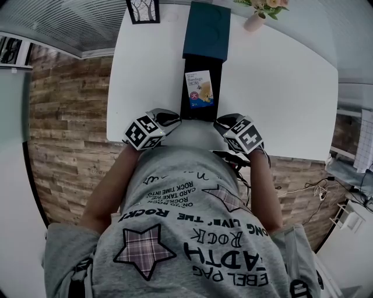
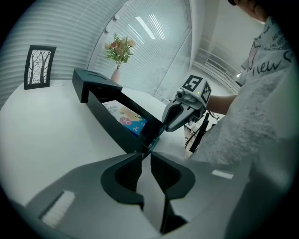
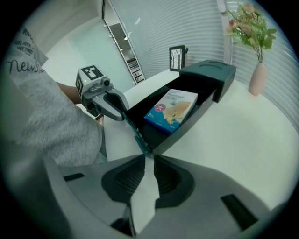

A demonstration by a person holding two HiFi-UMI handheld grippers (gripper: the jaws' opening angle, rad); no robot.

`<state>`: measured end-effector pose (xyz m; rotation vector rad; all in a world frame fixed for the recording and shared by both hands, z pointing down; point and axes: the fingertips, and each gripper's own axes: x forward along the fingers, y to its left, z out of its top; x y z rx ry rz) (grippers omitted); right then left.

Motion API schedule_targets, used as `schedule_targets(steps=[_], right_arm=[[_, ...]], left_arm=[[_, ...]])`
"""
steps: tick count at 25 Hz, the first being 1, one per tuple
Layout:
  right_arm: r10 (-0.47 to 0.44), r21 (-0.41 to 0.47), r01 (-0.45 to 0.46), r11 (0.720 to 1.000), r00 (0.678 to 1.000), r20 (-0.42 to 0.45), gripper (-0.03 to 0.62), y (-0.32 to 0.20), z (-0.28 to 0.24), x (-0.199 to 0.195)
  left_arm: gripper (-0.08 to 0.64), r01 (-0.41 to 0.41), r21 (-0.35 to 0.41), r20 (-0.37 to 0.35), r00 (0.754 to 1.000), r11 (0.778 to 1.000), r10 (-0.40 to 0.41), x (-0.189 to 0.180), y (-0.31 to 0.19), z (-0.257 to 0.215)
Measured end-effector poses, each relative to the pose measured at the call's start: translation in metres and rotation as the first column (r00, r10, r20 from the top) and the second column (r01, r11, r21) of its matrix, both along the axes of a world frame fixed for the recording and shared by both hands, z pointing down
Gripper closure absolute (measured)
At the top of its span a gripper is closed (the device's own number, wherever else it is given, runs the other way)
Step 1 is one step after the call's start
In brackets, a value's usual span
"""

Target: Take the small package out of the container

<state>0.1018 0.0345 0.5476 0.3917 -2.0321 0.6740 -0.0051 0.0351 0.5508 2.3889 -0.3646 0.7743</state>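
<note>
Now, our left hand-held gripper [image 2: 145, 155]: the jaws are almost together, and we read them as pinched on the thin near end lip of the container [image 1: 201, 113], at its left corner.
Our right hand-held gripper [image 3: 148, 158]: the jaws are just as narrow and nip the same lip at the right corner; nothing else is held.
Container: a long dark tray on the white surface [image 1: 151, 75], its length running straight away from us.
Small package [image 1: 199, 87]: it lies flat on the tray floor, about midway along, untouched.
Key relation: the small package lies dead ahead, beyond both jaw tips and between them, with its long axis along the tray; we judge neither hand clearly nearer.
Next move: one gripper must let go and reach forward over the lip.
Far end: a teal sleeve [image 1: 207, 29] caps the tray, with a vase [image 1: 254, 21] and a picture frame [image 1: 143, 10] beyond.
</note>
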Motion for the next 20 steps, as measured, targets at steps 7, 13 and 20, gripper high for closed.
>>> schedule_targets(steps=[7,13,20], right_arm=[[-0.03,0.011,0.03,0.999,0.999,-0.033,0.547,-0.002,-0.001,0.007],[-0.006,0.022,0.007,1.0,0.999,-0.032,0.515,-0.009,-0.007,0.015],[0.002,0.042,0.0,0.999,0.999,-0.038,0.489,-0.018,-0.016,0.021]], left_arm=[[0.482,0.034,-0.007,0.026,0.999,0.999,-0.034,-0.007,-0.004,0.001],[0.461,0.099,0.006,0.009,0.995,0.995,-0.099,-0.017,-0.014,-0.008],[0.454,0.163,0.057,-0.009,0.987,0.985,-0.163,-0.03,-0.039,-0.024]])
